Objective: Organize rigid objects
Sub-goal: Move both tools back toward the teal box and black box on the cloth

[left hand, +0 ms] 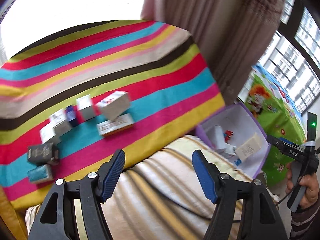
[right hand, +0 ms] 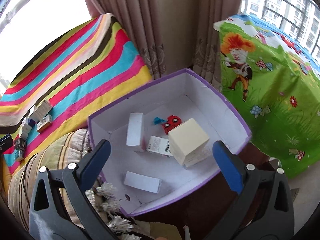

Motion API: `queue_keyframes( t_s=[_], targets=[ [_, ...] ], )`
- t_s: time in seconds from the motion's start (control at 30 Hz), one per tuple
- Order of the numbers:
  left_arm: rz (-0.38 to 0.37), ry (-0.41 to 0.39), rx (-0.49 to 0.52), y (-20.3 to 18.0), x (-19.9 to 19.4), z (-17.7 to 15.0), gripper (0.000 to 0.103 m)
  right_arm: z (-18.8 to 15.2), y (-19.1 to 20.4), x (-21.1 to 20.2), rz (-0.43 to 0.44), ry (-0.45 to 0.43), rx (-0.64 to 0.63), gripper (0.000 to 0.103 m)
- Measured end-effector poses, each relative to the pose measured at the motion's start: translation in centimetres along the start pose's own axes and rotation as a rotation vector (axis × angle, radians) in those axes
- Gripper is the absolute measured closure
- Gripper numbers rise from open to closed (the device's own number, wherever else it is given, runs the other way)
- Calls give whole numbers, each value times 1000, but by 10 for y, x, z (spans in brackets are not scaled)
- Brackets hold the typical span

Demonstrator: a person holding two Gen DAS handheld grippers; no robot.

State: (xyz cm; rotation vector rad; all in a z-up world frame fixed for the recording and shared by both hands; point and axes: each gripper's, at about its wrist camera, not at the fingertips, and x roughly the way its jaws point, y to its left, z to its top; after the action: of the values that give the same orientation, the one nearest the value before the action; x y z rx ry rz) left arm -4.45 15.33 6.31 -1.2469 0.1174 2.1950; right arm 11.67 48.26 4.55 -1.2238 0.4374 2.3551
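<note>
Several small cartons lie on the striped cloth [left hand: 140,64]: a white cube box [left hand: 114,104], a flat orange-edged box [left hand: 116,125], a dark box [left hand: 43,153] and a teal one [left hand: 40,173]. My left gripper [left hand: 159,175] is open and empty above a beige striped cushion [left hand: 160,190]. My right gripper [right hand: 162,164] is open over the purple-rimmed storage box [right hand: 200,88]. Inside it a cream cube box [right hand: 188,140] sits tilted, clear of both pads. Beside it are white cartons [right hand: 135,132] [right hand: 142,182], a barcode carton [right hand: 158,146] and a red toy car [right hand: 171,123].
A green cartoon-print cloth [right hand: 270,100] covers something right of the storage box. Brown curtains [right hand: 160,30] hang behind it, with windows beyond. In the left wrist view a hand [left hand: 306,186] grips the other gripper's handle at the right edge. White tassels [right hand: 112,204] fringe the cushion.
</note>
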Motion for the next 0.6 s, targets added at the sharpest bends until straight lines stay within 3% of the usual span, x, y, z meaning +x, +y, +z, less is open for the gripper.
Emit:
queue_keyframes(
  t_s=[0.3, 0.6],
  targets=[
    [132, -10, -213, 109, -26, -32, 32, 10, 59, 9, 65, 3, -121, 1],
    [256, 53, -290, 161, -20, -45, 22, 21, 116, 22, 131, 2, -224, 1]
  ],
)
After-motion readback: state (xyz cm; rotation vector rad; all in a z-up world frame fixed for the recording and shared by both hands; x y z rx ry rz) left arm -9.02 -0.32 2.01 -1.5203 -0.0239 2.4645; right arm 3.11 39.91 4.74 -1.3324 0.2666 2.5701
